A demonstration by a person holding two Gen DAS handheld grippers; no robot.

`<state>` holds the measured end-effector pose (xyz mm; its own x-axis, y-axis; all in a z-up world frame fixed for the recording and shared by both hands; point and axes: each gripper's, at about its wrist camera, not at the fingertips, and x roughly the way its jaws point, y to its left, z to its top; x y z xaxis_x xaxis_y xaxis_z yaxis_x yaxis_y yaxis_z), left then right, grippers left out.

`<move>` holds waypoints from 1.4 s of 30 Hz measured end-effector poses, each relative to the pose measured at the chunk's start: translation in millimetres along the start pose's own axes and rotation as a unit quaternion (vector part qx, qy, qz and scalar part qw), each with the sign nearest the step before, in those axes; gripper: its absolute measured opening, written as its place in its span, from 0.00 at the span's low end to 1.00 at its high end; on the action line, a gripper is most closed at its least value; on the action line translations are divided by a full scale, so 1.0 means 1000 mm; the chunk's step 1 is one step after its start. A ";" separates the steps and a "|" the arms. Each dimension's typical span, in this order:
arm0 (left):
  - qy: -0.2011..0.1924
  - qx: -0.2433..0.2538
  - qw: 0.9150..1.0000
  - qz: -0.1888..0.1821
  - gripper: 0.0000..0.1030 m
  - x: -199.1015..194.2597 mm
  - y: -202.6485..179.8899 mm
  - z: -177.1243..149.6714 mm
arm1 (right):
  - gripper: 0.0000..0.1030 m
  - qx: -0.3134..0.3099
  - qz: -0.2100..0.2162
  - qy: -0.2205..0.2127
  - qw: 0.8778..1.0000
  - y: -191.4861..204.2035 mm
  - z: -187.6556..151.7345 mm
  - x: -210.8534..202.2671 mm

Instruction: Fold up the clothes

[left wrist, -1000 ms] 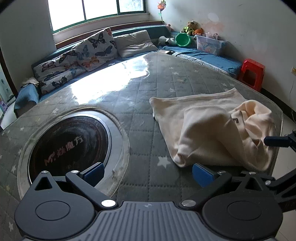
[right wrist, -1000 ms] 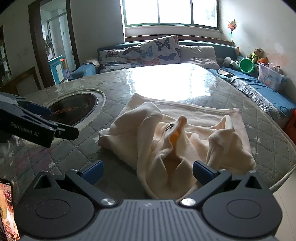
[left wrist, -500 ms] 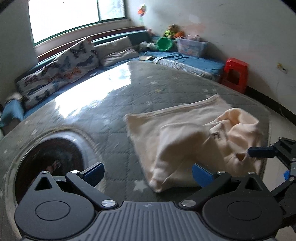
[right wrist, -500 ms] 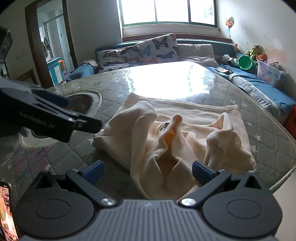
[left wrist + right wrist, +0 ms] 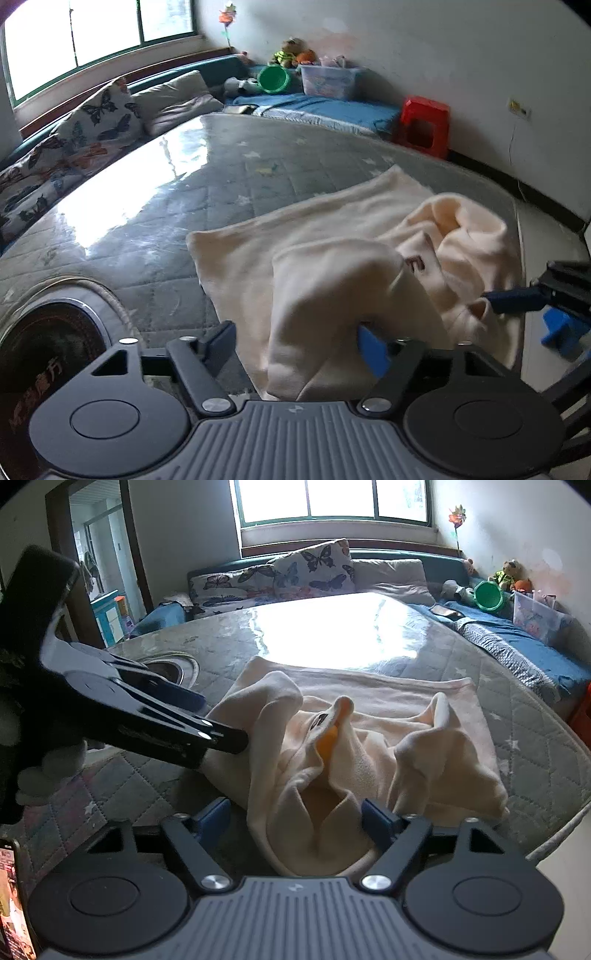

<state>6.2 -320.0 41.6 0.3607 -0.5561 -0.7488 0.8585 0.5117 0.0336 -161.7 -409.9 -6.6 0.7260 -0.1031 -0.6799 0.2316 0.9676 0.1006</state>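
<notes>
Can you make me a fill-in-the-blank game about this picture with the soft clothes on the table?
1. The crumpled garment is ____ in color.
2. The stool by the wall is ____.
3. The pillow under the window has ____ printed on it.
4. Both fingers of the right hand-held gripper stand ____, with cloth between them.

Missing words: cream; red; butterflies; open
</notes>
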 end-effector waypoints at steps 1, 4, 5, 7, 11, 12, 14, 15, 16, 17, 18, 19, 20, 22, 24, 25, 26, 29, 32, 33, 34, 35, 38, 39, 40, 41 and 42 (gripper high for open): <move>0.005 -0.004 1.000 -0.006 0.45 0.003 0.001 -0.001 | 0.71 0.000 0.001 0.001 1.000 0.000 0.000 0.001; -0.001 -0.016 1.000 -0.021 0.20 0.000 0.003 -0.004 | 0.63 0.000 0.006 0.000 1.000 0.000 0.001 0.001; -0.004 -0.019 1.000 -0.025 0.15 -0.001 0.003 -0.005 | 0.61 0.000 0.007 -0.001 1.000 0.000 0.002 0.001; -0.014 -0.017 0.999 -0.022 0.11 -0.008 0.003 -0.007 | 0.54 0.000 0.010 -0.003 1.000 0.001 0.002 0.001; -0.036 -0.015 0.999 -0.008 0.08 -0.026 0.009 -0.012 | 0.41 -0.006 0.031 -0.006 0.999 0.007 0.002 0.002; -0.039 -0.016 0.999 -0.005 0.08 -0.030 0.012 -0.013 | 0.36 -0.008 0.037 -0.006 0.999 0.009 0.002 0.002; -0.045 -0.023 0.999 0.004 0.08 -0.041 0.020 -0.020 | 0.34 -0.020 0.051 -0.004 0.999 0.017 0.002 0.004; -0.047 -0.027 0.998 0.008 0.08 -0.046 0.024 -0.024 | 0.34 -0.026 0.057 -0.003 0.998 0.021 0.002 0.005; -0.048 -0.030 0.998 0.014 0.08 -0.052 0.029 -0.030 | 0.34 -0.033 0.064 -0.003 0.997 0.027 0.002 0.006; -0.049 -0.034 0.998 0.020 0.08 -0.057 0.033 -0.035 | 0.34 -0.041 0.071 -0.003 0.997 0.033 0.001 0.006; -0.049 -0.037 0.998 0.026 0.08 -0.062 0.038 -0.040 | 0.34 -0.047 0.079 -0.001 0.996 0.038 0.001 0.007; -0.050 -0.040 0.997 0.032 0.08 -0.068 0.043 -0.046 | 0.34 -0.052 0.088 0.002 0.995 0.044 0.002 0.009; -0.050 -0.042 0.997 0.036 0.08 -0.074 0.048 -0.053 | 0.34 -0.057 0.095 0.005 0.994 0.048 0.002 0.010; -0.047 -0.049 0.997 0.042 0.08 -0.085 0.056 -0.066 | 0.36 -0.073 0.113 0.012 0.991 0.061 0.002 0.012; -0.042 -0.057 0.996 0.049 0.08 -0.095 0.063 -0.079 | 0.36 -0.088 0.130 0.017 0.987 0.073 0.002 0.013; -0.040 -0.059 0.996 0.052 0.08 -0.098 0.066 -0.085 | 0.36 -0.095 0.138 0.018 0.986 0.079 0.003 0.012; -0.039 -0.061 0.996 0.055 0.08 -0.102 0.068 -0.090 | 0.36 -0.099 0.144 0.019 0.984 0.082 0.004 0.011; -0.038 -0.069 0.995 0.060 0.11 -0.113 0.075 -0.100 | 0.36 -0.107 0.165 0.014 0.980 0.092 0.011 0.003; -0.049 -0.083 0.994 0.057 0.20 -0.127 0.084 -0.101 | 0.38 -0.105 0.174 -0.008 0.979 0.091 0.025 -0.010; -0.059 -0.087 0.993 0.057 0.22 -0.132 0.086 -0.099 | 0.38 -0.102 0.174 -0.017 0.979 0.090 0.031 -0.014; -0.070 -0.092 0.992 0.057 0.26 -0.138 0.090 -0.095 | 0.38 -0.101 0.167 -0.027 0.980 0.087 0.037 -0.016; -0.079 -0.098 0.990 0.056 0.32 -0.143 0.093 -0.091 | 0.39 -0.100 0.161 -0.037 0.981 0.084 0.043 -0.018; -0.106 -0.121 0.986 0.051 0.48 -0.152 0.103 -0.077 | 0.39 -0.099 0.128 -0.057 0.985 0.074 0.058 -0.015; -0.109 -0.124 0.985 0.054 0.49 -0.150 0.105 -0.071 | 0.39 -0.098 0.114 -0.058 0.987 0.069 0.063 -0.009; -0.112 -0.127 0.984 0.056 0.50 -0.148 0.107 -0.065 | 0.39 -0.097 0.100 -0.059 0.988 0.064 0.068 -0.004; -0.111 -0.130 0.984 0.056 0.51 -0.145 0.108 -0.059 | 0.40 -0.093 0.090 -0.055 0.990 0.059 0.071 0.003; -0.103 -0.136 0.984 0.054 0.53 -0.138 0.109 -0.053 | 0.40 -0.088 0.079 -0.050 0.992 0.053 0.074 0.010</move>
<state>30.4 -153.0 113.5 0.5353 -0.5947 -0.5998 0.6918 0.7161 -0.0926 -94.4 -376.4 45.3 0.8065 0.0400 -0.5899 -0.0009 0.9978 0.0665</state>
